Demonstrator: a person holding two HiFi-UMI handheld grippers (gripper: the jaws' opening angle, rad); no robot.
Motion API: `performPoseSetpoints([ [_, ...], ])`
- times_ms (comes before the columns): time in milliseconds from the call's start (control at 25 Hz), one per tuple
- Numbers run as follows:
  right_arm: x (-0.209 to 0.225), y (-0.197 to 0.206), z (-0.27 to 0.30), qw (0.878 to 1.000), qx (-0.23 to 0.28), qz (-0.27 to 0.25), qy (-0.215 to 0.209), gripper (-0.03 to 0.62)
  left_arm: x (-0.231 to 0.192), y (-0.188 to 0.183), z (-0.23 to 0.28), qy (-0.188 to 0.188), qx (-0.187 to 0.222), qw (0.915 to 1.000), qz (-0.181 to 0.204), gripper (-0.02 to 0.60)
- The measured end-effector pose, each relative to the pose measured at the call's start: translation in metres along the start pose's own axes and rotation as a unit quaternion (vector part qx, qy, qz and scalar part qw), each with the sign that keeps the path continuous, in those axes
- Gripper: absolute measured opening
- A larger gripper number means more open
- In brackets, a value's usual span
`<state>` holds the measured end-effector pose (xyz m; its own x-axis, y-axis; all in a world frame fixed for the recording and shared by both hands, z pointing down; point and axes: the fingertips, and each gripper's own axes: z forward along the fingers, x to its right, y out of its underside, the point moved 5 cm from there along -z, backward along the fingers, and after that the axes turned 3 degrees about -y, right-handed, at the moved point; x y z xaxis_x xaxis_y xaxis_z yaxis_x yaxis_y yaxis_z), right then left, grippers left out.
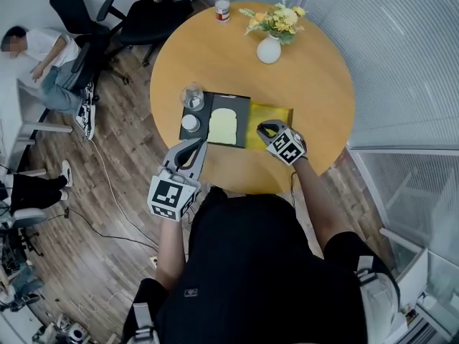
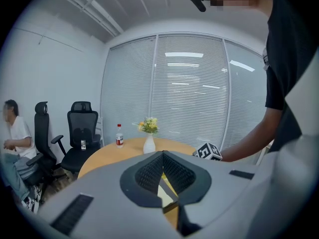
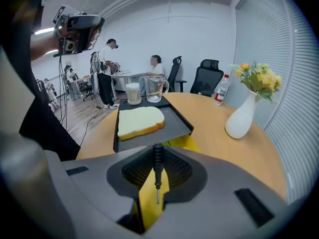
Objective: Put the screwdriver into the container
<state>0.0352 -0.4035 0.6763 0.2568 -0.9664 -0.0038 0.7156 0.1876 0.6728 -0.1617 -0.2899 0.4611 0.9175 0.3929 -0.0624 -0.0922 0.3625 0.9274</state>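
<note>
My right gripper (image 3: 157,149) is shut on a small black screwdriver (image 3: 157,166), which hangs between the jaws with its metal tip pointing down. Right below it lies the yellow container (image 3: 148,199). In the head view the right gripper (image 1: 267,130) hovers over the near part of the yellow container (image 1: 278,112), and the screwdriver is hidden by the jaws. My left gripper (image 1: 196,147) stays at the table's front edge beside the black tray. In its own view the left gripper (image 2: 163,156) has its jaws together with nothing between them.
A black tray (image 1: 237,106) left of the container holds a slice of bread (image 1: 223,126), a glass (image 1: 192,96) and a white cup (image 1: 190,122). A white vase of flowers (image 1: 269,49) and a bottle (image 1: 222,6) stand at the far side. Office chairs and a seated person are at the left.
</note>
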Motion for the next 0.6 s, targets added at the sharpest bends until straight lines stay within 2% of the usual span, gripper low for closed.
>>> performPoseSetpoints([
  [280, 0.01, 0.012, 0.027, 0.999, -0.043, 0.019, -0.012, 0.058, -0.007, 0.004, -0.002, -0.001, 0.002, 1.0, -0.005, 0.006],
  [480, 0.014, 0.02, 0.047, 0.995, -0.067, 0.073, -0.029, 0.06, -0.009, 0.005, -0.008, 0.0, 0.0, 1.0, -0.008, 0.006],
  [600, 0.017, 0.023, 0.057, 0.992, -0.095, 0.071, -0.035, 0.058, -0.011, 0.005, -0.011, -0.001, -0.001, 1.0, -0.01, 0.006],
])
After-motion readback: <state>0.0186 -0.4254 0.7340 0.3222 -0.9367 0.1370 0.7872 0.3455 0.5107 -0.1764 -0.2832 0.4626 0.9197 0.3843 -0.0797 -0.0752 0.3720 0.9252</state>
